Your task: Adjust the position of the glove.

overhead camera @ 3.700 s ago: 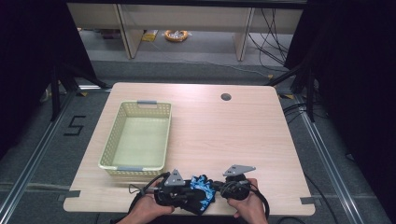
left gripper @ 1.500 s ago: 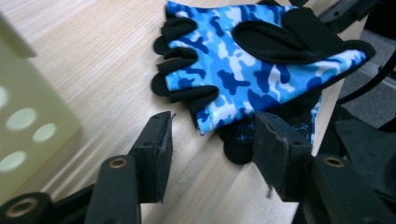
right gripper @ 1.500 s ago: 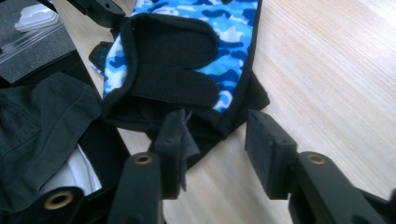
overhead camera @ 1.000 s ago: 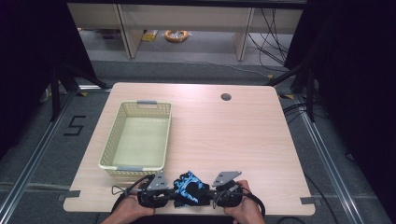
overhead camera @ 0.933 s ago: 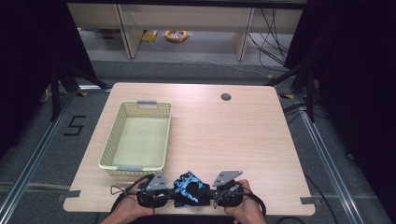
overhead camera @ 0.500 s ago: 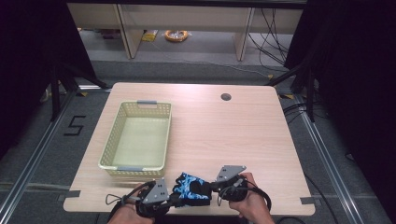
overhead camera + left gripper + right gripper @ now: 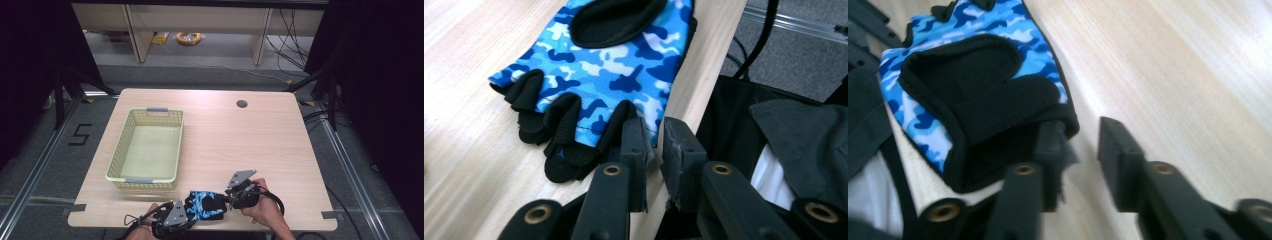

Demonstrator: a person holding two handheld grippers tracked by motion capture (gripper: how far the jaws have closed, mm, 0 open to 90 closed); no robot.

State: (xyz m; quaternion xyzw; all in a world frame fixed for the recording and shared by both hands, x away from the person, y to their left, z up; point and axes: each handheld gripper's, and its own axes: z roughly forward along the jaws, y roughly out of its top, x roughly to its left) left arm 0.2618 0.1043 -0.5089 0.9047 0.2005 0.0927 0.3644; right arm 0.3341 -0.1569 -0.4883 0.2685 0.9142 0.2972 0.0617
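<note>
**Glove released at the counter's near edge**

A pale wooden counter [image 7: 260,135] carries a yellow basket [image 7: 131,175] toward its left edge, and a blue camouflage fingerless glove [image 7: 206,204] lying flat at the near edge, slightly overhanging it. The left gripper [image 7: 653,150] sits at the finger end and the right gripper [image 7: 1082,137] at the black cuff; both have just been opening, jaws apart, pinching nothing as far as the blurred frames tell. The glove's long axis runs along the near edge, fingers pointing left. The step looks like a let-go after straightening; next likely calls for a fresh grasp toward the basket.
</note>
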